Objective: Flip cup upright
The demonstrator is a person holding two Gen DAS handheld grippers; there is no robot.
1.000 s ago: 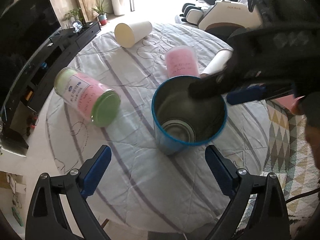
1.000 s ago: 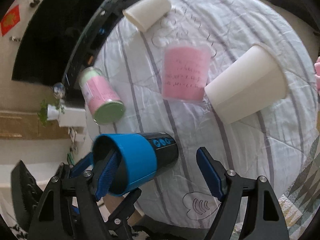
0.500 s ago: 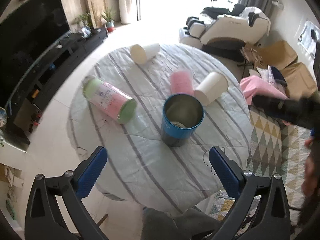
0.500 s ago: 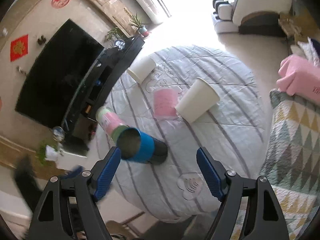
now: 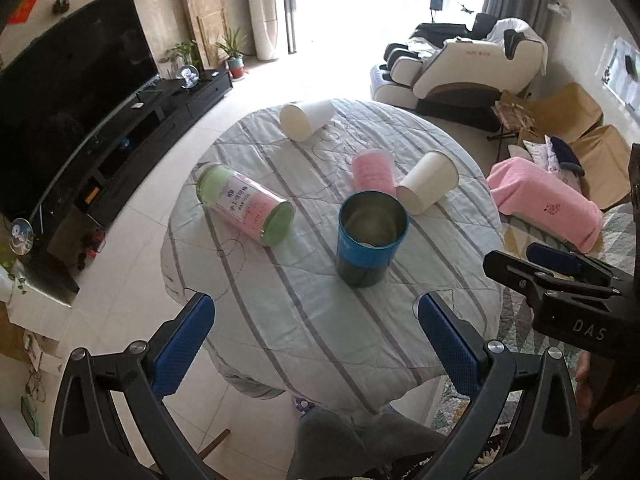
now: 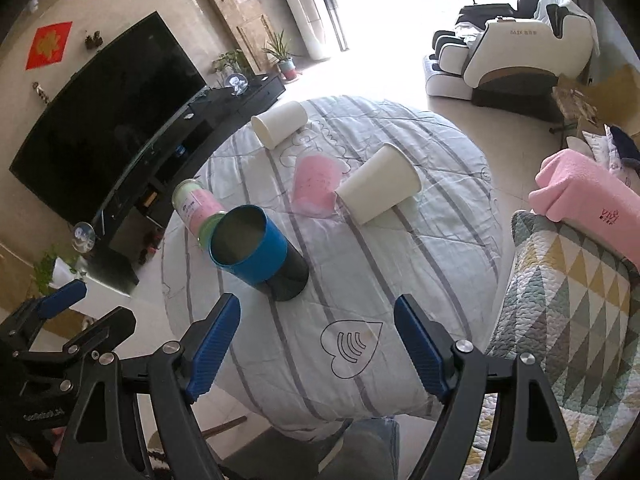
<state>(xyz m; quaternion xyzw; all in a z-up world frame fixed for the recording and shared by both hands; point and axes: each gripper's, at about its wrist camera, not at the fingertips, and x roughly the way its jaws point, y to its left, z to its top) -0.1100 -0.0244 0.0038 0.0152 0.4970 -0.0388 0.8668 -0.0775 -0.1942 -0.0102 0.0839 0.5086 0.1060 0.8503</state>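
A blue metal cup (image 5: pixel 370 236) stands upright, mouth up, on the round table (image 5: pixel 304 320); it also shows in the right wrist view (image 6: pixel 258 250). My left gripper (image 5: pixel 318 344) is open and empty, held back above the table's near edge. My right gripper (image 6: pixel 318 346) is open and empty, also back from the cup. The right gripper's body shows at the right of the left wrist view (image 5: pixel 560 280).
A pink-and-green canister (image 5: pixel 246 204) lies on its side left of the cup. A pink cup (image 5: pixel 372 168) and two white paper cups (image 5: pixel 428 182) (image 5: pixel 306 120) lie tipped behind it. A TV stand (image 5: pixel 132 120) stands left, a pink towel (image 5: pixel 544 200) right.
The right gripper let go of the blue cup's rim, leaving it upright. Both grippers pulled back and up, away from the table.
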